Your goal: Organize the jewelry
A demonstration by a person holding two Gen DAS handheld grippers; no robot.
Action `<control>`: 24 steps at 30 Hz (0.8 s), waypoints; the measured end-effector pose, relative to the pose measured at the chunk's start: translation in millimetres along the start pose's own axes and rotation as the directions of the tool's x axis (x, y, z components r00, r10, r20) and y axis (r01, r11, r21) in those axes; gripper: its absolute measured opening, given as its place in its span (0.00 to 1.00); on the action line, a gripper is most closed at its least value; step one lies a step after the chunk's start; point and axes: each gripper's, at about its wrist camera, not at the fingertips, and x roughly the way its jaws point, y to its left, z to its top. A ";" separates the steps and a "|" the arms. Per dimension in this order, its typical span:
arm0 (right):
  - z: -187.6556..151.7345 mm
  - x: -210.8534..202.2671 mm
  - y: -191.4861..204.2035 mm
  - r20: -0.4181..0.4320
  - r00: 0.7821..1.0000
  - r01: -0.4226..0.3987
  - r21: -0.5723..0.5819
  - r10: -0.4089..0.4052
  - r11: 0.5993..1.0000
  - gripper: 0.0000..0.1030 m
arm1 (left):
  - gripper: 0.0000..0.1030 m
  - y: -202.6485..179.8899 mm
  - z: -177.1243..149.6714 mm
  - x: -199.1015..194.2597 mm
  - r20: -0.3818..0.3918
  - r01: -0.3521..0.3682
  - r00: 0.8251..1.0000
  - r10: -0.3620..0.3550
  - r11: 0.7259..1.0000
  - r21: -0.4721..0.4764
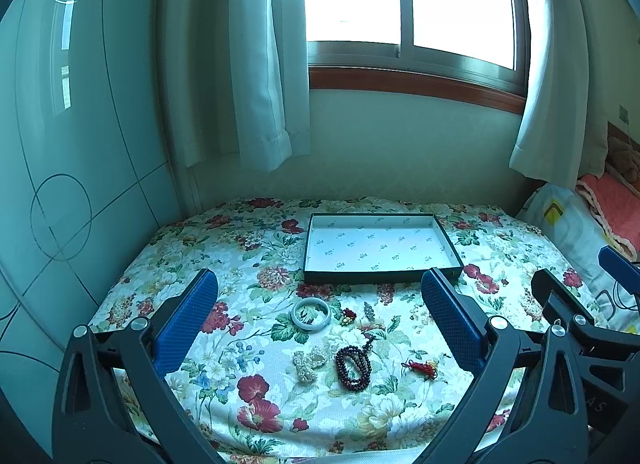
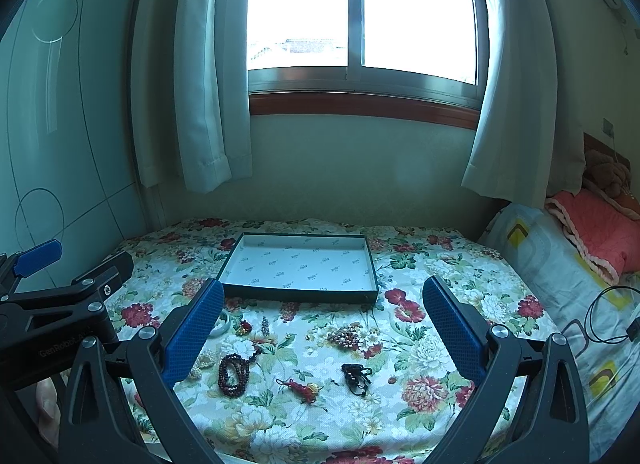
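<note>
jewelry loose on floral bedspread, in front of shallow dark-rimmed tray, tray bare inside. pale bangle nearest tray; white pearl cluster beside dark red bead string; red tassel charm to their right; black cord piece further right. left gripper spread wide, holding nothing, above the pieces. right gripper likewise wide apart, empty. window and curtains behind.

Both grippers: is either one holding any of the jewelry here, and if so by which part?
Nothing is held. The left gripper and right gripper are both open above the floral cloth; the tray is empty.
</note>
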 end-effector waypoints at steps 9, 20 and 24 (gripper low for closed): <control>-0.3 0.3 0.2 0.000 1.000 -0.001 0.000 0.001 1.000 0.96 | 0.98 0.0 0.1 0.1 0.000 -0.001 1.000 0.001 1.000 0.000; 0.3 1.1 -2.6 0.001 1.000 0.000 0.000 0.000 1.000 0.96 | 0.98 -0.6 0.0 0.2 0.000 0.000 1.000 0.000 1.000 0.001; -0.4 1.3 1.1 0.002 1.000 0.000 0.000 0.000 1.000 0.96 | 0.98 -0.4 0.1 0.1 0.000 -0.002 1.000 0.002 1.000 0.000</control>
